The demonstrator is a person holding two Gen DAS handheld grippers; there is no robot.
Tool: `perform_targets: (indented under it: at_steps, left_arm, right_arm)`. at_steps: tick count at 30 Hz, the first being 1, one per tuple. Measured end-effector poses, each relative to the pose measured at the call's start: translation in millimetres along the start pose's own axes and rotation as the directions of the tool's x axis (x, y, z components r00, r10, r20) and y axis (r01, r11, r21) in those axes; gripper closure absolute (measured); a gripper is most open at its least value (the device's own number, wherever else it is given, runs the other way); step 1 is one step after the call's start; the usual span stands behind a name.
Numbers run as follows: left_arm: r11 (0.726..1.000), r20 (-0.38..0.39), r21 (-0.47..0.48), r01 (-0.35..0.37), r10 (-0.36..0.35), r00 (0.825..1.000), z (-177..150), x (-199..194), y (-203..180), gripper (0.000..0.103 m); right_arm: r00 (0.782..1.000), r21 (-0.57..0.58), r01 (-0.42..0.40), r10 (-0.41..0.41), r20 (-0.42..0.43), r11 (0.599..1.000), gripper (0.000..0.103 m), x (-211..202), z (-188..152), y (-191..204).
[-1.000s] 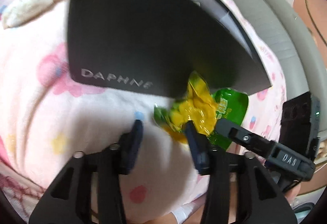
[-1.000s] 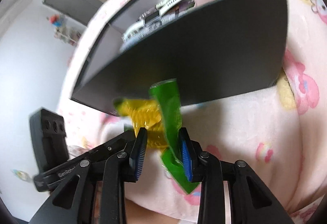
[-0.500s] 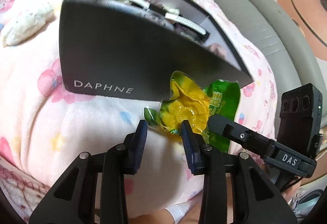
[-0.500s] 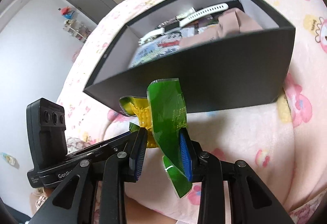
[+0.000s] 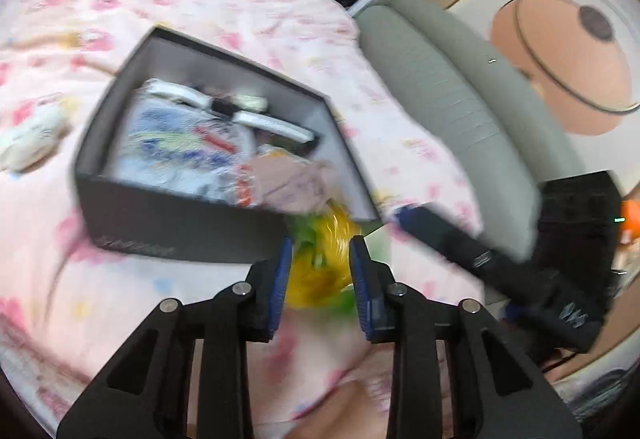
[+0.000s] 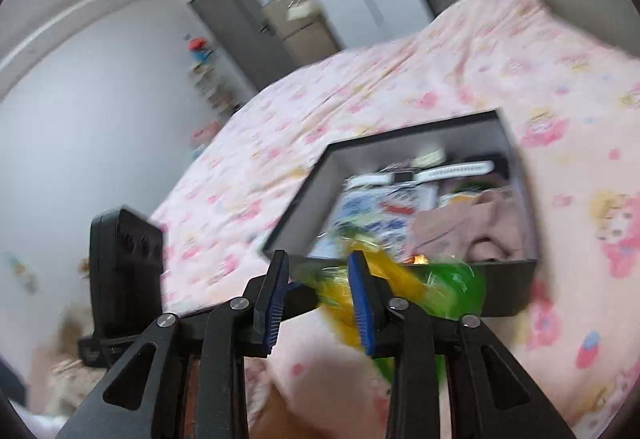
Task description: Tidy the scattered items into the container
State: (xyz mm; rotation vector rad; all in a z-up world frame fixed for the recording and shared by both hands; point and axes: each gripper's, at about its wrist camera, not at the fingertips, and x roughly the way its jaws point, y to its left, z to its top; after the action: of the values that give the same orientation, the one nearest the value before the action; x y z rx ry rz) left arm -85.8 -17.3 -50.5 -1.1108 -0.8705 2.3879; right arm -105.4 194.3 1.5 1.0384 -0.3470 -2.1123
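My view: home bedroom. Pink cartoon-print blanket (image 6: 400,87) fills middle of frame, grey padded headboard (image 5: 448,91) upper right, wardrobe (image 6: 236,23) upper centre.

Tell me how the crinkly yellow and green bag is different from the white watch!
The snack bag is bright yellow and green; the watch is white with a dark face. The bag is outside the black box, between the closing left gripper's fingers; the watch lies inside the box, untouched. Both are small.

Pink floral blanket (image 5: 248,11), grey padded headboard (image 5: 452,87).
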Motion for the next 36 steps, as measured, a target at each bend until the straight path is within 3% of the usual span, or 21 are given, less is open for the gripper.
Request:
perform_targets:
  at_steps: [3, 5, 10, 14, 18, 22, 26, 28, 29, 30, 32, 36]
  left_arm:
    - [0.99, 0.021, 0.098, -0.098, 0.097, 0.995, 17.5, 16.7, -19.2, 0.076]
    - [0.99, -0.006, 0.09, -0.106, 0.107, 0.994, 18.2, 19.7, -20.1, 0.076]
    - [0.988, -0.022, 0.087, -0.131, 0.133, 0.991, 4.0, 12.7, 1.0, 0.075]
    - [0.985, -0.095, 0.04, -0.168, 0.171, 0.981, -14.4, 13.0, 37.5, 0.063]
    - [0.991, -0.195, -0.036, -0.127, 0.118, 0.974, -37.1, 21.6, 64.7, 0.058]
    - [0.993, -0.249, 0.008, -0.121, 0.119, 0.961, -52.4, 46.6, 58.2, 0.058]
    - [0.997, -0.345, 0.007, -0.073, 0.071, 0.936, -64.1, 83.2, 54.4, 0.052]
    - [0.996, -0.331, 0.02, -0.087, 0.089, 0.939, -66.1, 90.7, 51.8, 0.053]
    - [0.994, -0.315, 0.036, -0.1, 0.106, 0.943, -66.4, 91.9, 49.8, 0.066]
    - [0.988, -0.309, 0.06, -0.14, 0.152, 0.939, -66.5, 94.2, 48.0, 0.089]
    - [0.986, -0.31, 0.06, -0.154, 0.165, 0.936, -67.2, 92.1, 46.8, 0.091]
    - [0.98, -0.23, 0.104, -0.168, 0.188, 0.955, -65.4, 57.8, 28.3, 0.096]
  right_arm:
    - [1.0, -0.015, -0.015, 0.015, -0.021, 1.0, 0.079, 6.9, 12.6, -2.5]
    - [1.0, -0.001, 0.026, -0.026, -0.014, 1.0, 0.079, 11.4, 16.3, -11.3]
    - [1.0, 0.132, 0.027, -0.026, -0.007, 0.991, 0.079, 7.8, -1.4, -49.8]
    - [0.993, 0.263, 0.105, -0.087, -0.08, 0.959, 0.077, 15.8, -25.4, -77.7]
    - [0.977, 0.358, 0.177, -0.121, -0.173, 0.917, 0.067, 34.9, -53.1, -93.4]
    - [0.968, 0.432, 0.237, -0.177, -0.176, 0.87, 0.057, 38.7, -58.5, -105.7]
    - [0.972, 0.476, 0.218, -0.147, -0.183, 0.852, 0.057, 42.7, -63.1, -112.2]
    - [0.97, 0.465, 0.229, -0.159, -0.184, 0.855, 0.057, 43.0, -63.8, -109.9]
    - [0.97, 0.459, 0.231, -0.164, -0.182, 0.858, 0.057, 42.8, -64.2, -107.9]
    - [0.969, 0.454, 0.235, -0.168, -0.183, 0.859, 0.057, 43.8, -63.9, -107.2]
    - [0.965, 0.433, 0.247, -0.18, -0.19, 0.867, 0.057, 46.1, -63.6, -103.0]
    - [0.964, 0.417, 0.239, -0.164, -0.208, 0.877, 0.057, 51.5, -64.8, -100.3]
